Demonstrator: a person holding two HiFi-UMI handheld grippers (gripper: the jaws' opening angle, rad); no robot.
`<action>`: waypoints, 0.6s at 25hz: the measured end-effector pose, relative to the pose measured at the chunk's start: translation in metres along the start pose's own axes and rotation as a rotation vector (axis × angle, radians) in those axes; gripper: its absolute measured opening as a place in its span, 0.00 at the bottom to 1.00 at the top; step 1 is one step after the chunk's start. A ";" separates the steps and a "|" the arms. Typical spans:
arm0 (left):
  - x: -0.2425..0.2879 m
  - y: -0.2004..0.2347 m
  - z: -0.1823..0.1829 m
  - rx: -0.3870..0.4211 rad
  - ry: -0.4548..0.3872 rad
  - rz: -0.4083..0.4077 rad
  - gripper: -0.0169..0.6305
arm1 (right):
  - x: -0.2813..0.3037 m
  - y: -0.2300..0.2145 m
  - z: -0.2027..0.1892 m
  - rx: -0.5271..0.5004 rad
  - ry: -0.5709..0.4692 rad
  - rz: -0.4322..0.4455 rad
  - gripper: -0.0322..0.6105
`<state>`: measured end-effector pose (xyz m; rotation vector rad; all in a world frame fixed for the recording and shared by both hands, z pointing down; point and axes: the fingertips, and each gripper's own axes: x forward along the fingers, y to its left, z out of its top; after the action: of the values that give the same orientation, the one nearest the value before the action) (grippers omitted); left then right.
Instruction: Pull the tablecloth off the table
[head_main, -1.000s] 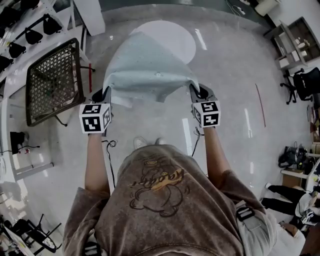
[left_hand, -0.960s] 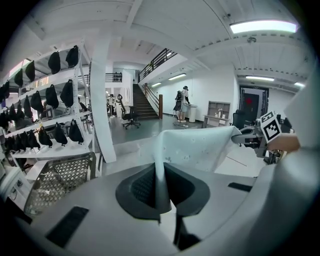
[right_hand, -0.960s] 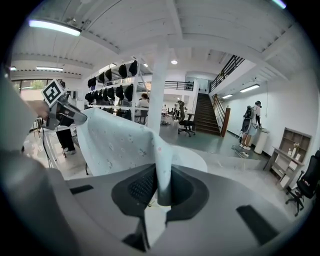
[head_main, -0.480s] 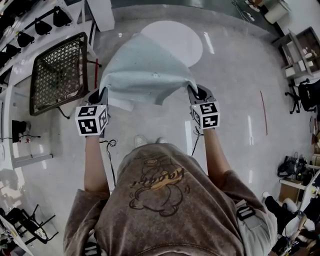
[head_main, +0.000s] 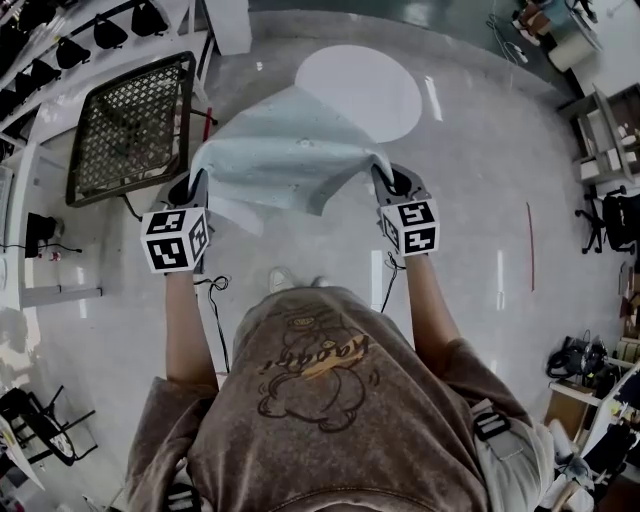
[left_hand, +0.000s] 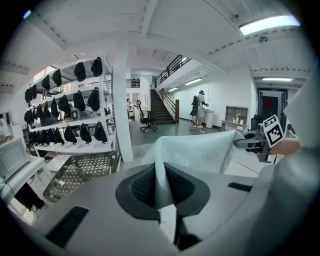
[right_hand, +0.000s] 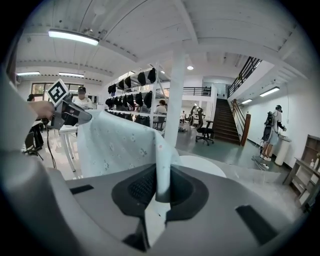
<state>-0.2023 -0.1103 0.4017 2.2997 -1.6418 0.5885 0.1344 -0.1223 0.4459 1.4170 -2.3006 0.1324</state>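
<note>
The person is holding 2 grippers out in front, the left gripper (head_main: 196, 188) and the right gripper (head_main: 384, 180), each clenched tight on a near corner of the pale tablecloth (head_main: 290, 150), which is sagging between them. Beyond, only the cloth's far tip seems to be trailing at the near edge of the round white table (head_main: 372, 85). More bare top is showing than 1 second ago, so the pull is probably almost finishing.

Open lab or workshop hall, probably: headgear racks (left_hand: 70, 119), staircase (left_hand: 161, 106), office chair (left_hand: 145, 118).
</note>
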 end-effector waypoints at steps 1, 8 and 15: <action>-0.004 0.002 0.000 -0.004 -0.002 0.011 0.08 | 0.002 0.003 0.002 -0.004 -0.003 0.011 0.11; -0.029 0.024 -0.008 -0.049 -0.004 0.088 0.08 | 0.018 0.026 0.018 -0.032 -0.030 0.088 0.11; -0.053 0.047 -0.025 -0.093 0.009 0.166 0.08 | 0.033 0.054 0.039 -0.081 -0.066 0.165 0.11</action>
<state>-0.2664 -0.0708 0.3982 2.1075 -1.8282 0.5436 0.0623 -0.1363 0.4317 1.2085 -2.4466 0.0410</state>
